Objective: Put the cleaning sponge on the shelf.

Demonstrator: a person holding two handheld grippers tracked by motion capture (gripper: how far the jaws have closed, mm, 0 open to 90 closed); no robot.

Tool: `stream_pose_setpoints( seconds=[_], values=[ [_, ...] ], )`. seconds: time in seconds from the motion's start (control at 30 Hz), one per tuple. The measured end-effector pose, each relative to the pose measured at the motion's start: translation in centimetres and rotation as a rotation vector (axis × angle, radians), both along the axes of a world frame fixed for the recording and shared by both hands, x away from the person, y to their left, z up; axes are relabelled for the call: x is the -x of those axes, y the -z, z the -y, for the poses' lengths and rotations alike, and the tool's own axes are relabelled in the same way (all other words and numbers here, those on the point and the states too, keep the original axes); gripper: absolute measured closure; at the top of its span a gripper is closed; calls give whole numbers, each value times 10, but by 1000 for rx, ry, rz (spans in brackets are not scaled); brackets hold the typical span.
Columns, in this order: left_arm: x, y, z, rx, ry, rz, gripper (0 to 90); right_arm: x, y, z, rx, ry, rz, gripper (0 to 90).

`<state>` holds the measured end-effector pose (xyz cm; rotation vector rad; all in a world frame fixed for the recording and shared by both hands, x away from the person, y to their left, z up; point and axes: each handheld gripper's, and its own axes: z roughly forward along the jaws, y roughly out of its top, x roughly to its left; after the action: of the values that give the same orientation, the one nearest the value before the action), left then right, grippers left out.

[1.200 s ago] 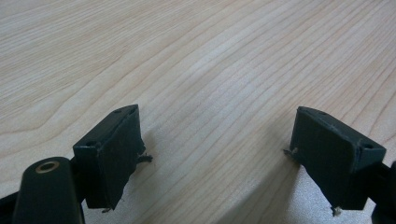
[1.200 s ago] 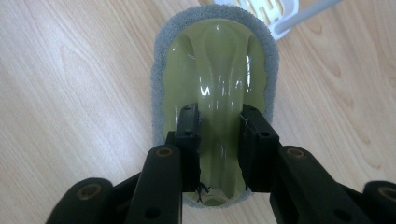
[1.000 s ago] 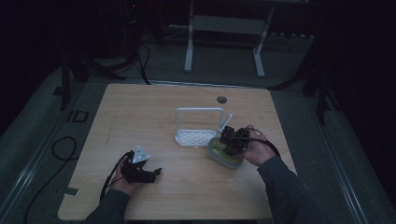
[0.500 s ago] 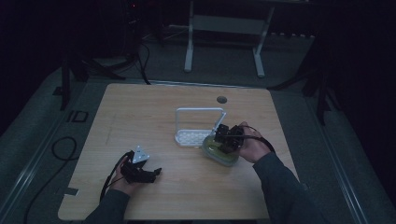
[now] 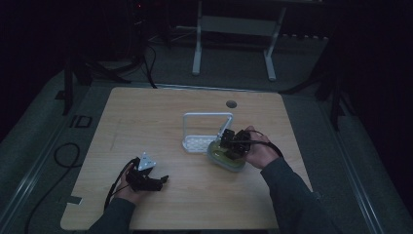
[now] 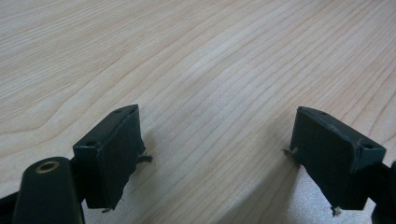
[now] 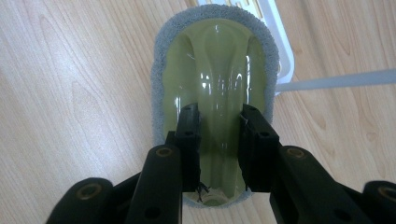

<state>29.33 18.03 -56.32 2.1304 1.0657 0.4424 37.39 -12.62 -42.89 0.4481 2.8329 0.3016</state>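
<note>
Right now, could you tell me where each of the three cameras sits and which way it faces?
High view: fixed above the person's side, looking forward and down on the table; both forearms, the left gripper and right gripper show.
Left gripper view: rides on the left gripper, looking along its wide-open jaws at bare tabletop.
Right gripper view: rides on the right gripper, looking down on the green scrubber, jaws clasping its raised handle.
Shared: high and right gripper views both show the scrubber beside the white rack.
</note>
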Motion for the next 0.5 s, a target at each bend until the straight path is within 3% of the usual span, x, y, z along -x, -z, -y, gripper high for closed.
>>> stream_pose_setpoints(
  seconds=[0.5],
  values=[
    [0, 0, 0, -1, 1, 1, 169, 1, -7, -18, 0, -45, 22, 717]
  ],
)
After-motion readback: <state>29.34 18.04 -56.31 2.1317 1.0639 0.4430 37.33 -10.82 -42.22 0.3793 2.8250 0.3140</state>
